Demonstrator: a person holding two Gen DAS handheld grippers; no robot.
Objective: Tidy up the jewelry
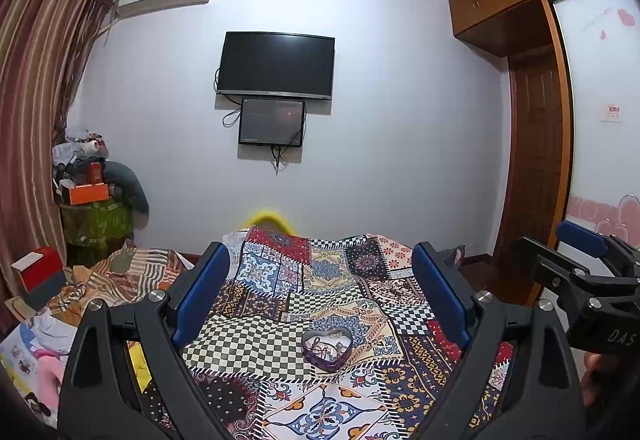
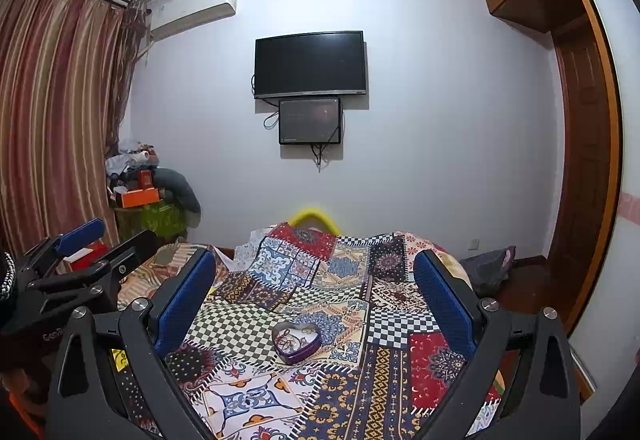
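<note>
Left jaws: you are holding the left gripper (image 1: 320, 296) spread wide, its 2 blue pads gripping nothing, raised over the bed.
Right jaws: you are holding the right gripper (image 2: 316, 296) just as wide apart, also carrying nothing.
Grippers together: each is showing at the edge of the other's view, side by side and apart.
Tin: the heart-shaped purple tin (image 1: 326, 350) is sitting lidless on the patchwork cloth (image 1: 280, 320), between and beyond the pads in both views, nearer than the bed's middle.
Jewelry: thin jewelry pieces (image 2: 290, 340) are lying tangled inside the tin; you cannot tell them apart at this size.
Far wall: a dark TV (image 1: 276, 64) is hanging with a smaller screen (image 1: 272, 122) just below it.
Left: striped curtains (image 2: 52, 112) are hanging beside a cluttered stand (image 2: 140, 192).
Right: a wooden wardrobe (image 1: 540, 144) is standing.
</note>
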